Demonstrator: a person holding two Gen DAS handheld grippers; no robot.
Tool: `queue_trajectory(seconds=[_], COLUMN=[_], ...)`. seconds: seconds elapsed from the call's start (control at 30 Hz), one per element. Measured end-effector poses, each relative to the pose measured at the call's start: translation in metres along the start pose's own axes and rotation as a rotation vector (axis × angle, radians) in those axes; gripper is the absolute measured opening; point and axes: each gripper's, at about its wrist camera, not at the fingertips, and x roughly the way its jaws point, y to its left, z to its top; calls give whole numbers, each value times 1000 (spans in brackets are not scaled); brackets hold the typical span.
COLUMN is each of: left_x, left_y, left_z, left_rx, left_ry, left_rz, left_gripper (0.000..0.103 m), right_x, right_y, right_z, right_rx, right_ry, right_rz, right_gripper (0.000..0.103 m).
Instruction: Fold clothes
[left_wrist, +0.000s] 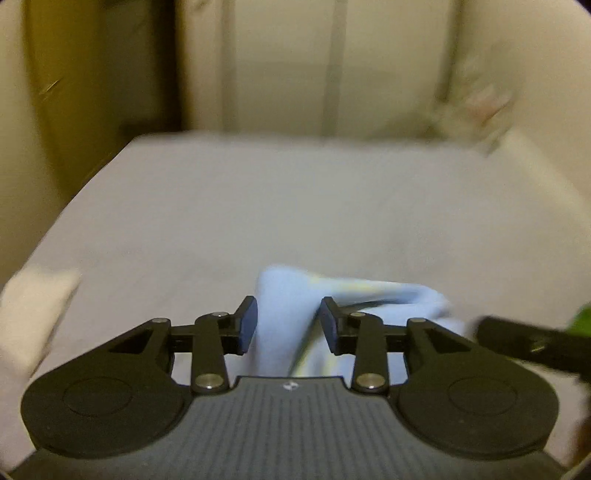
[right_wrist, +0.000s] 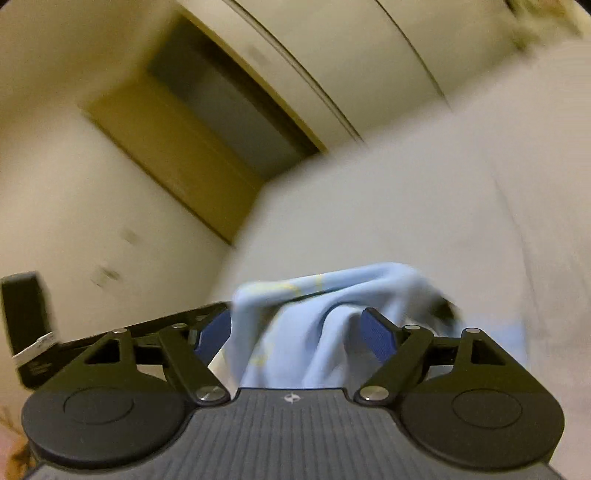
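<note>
Light blue garment (left_wrist: 284, 317), faint yellow print, bunched in soft folds, motion-blurred. Lies on pale grey bed sheet (left_wrist: 258, 206), near edge. Same garment (right_wrist: 317, 332) crumpled, ridged, in right view.

The left gripper (left_wrist: 288, 325) points toward twelve o'clock, jaws parted. The right gripper (right_wrist: 295, 332) rolls toward ten o'clock, jaws seemingly spread wider, though blurred.

No readable text in either view. Only marks: small white logo emblem on left gripper (left_wrist: 289, 326) body, top centre, no letters legible. Same emblem on right gripper (right_wrist: 299, 330) body. White label strip on black device (right_wrist: 27, 328) at left edge of right wrist view, print too blurred to read. No nos., brands or signs elsewhere.
</note>
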Motion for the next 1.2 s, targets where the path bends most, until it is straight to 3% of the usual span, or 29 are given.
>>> queue_trajectory(seconds=[0.2, 0.3, 0.5, 0.87, 1.2], left_x=[-14, -20, -35, -78, -113], left_y=[38, 57, 91, 23, 0], left_z=[-64, -95, -158, -190, -208], left_rx=[-77, -116, -190, -143, -126], left_ry=[127, 190, 310, 304, 282], left_rz=[75, 113, 185, 239, 283], left_gripper=[32, 32, 36, 40, 43], right_x=[9, -5, -16, -43, -65], right_y=[-3, -15, -4, -8, -4], right_z=[-56, -73, -100, -132, -151], right_rx=[52, 22, -58, -118, -165], right_ry=[139, 176, 222, 281, 286], right_rz=[-108, -143, -181, -176, -168], right_gripper=[80, 80, 80, 80, 80])
